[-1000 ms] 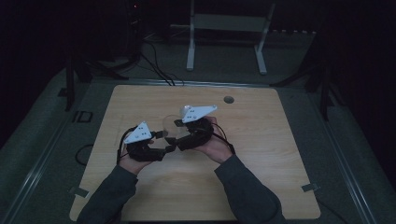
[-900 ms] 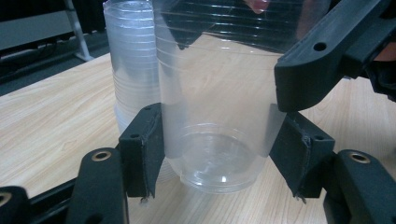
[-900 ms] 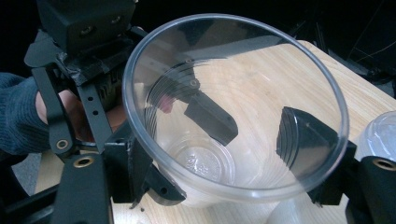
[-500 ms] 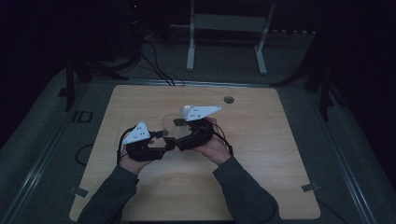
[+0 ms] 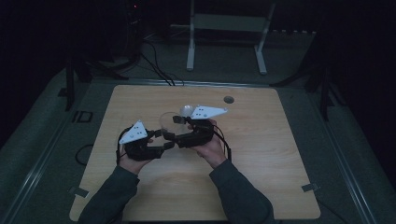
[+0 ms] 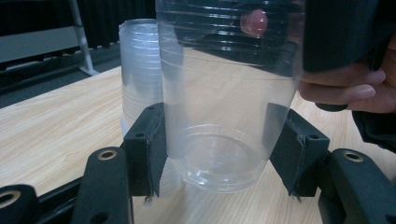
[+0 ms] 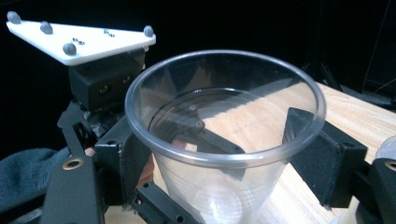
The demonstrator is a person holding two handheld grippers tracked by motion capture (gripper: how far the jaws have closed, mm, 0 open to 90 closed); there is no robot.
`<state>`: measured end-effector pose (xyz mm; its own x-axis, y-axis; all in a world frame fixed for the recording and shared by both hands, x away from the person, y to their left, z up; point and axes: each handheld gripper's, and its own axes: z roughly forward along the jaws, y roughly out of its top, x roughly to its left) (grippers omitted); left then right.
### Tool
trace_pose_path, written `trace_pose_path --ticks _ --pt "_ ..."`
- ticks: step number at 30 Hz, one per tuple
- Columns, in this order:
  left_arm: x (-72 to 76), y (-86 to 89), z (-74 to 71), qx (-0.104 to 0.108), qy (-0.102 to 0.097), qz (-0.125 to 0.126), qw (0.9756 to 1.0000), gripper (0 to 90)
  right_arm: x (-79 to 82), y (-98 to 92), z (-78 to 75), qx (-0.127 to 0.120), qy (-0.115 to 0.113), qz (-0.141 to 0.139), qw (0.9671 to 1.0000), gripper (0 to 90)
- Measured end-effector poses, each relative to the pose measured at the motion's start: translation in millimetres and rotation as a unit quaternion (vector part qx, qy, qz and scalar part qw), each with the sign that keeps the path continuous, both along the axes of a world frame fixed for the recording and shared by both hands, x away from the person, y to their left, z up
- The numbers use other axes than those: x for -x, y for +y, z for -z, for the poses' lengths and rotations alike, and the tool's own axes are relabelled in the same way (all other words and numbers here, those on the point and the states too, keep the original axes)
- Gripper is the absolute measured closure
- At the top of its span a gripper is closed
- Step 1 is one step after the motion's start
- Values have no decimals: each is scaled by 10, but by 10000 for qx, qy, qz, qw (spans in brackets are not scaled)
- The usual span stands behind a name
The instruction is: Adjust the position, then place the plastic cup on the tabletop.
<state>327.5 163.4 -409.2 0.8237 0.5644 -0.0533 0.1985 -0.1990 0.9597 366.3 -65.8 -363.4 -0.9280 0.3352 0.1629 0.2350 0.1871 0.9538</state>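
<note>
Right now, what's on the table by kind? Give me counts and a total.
Single clear plastic cup, held between both tongs: 1
Stack of nested clear plastic cups behind it (number within too blurred to tell): 1
Handheld black tongs, left and right: 2
Total: 4

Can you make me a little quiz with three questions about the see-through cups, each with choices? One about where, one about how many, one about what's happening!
1. Where is the stack of clear cups?
A. on the wooden table
B. on the floor
C. on a chair

2. How many grippers have their jaws around the single clear cup?
A. none
B. one
C. two

3. How does the single cup stand?
A. upside down
B. upright, mouth up
C. lying flat

Answers:
1 A, the stack stands on the tabletop behind the single cup.
2 C, the left gripper clamps its lower part and the right gripper has a jaw on each side below the rim.
3 B, the right gripper view looks down into its open mouth.
</note>
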Motion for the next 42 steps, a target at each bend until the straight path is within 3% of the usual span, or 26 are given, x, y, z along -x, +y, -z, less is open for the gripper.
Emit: trace_pose_path --ticks 11,20,42 --pt "-6 2 8 34 41 23 10000 411 14 8 -4 -35 -74 17 10000 283" --pt "-4 -10 4 -37 43 13 10000 320 26 5 -13 125 -205 46 9997 304" --pt "1 116 -39 7 -44 -152 9999 314 37 -185 -5 462 -398 355 9975 308"
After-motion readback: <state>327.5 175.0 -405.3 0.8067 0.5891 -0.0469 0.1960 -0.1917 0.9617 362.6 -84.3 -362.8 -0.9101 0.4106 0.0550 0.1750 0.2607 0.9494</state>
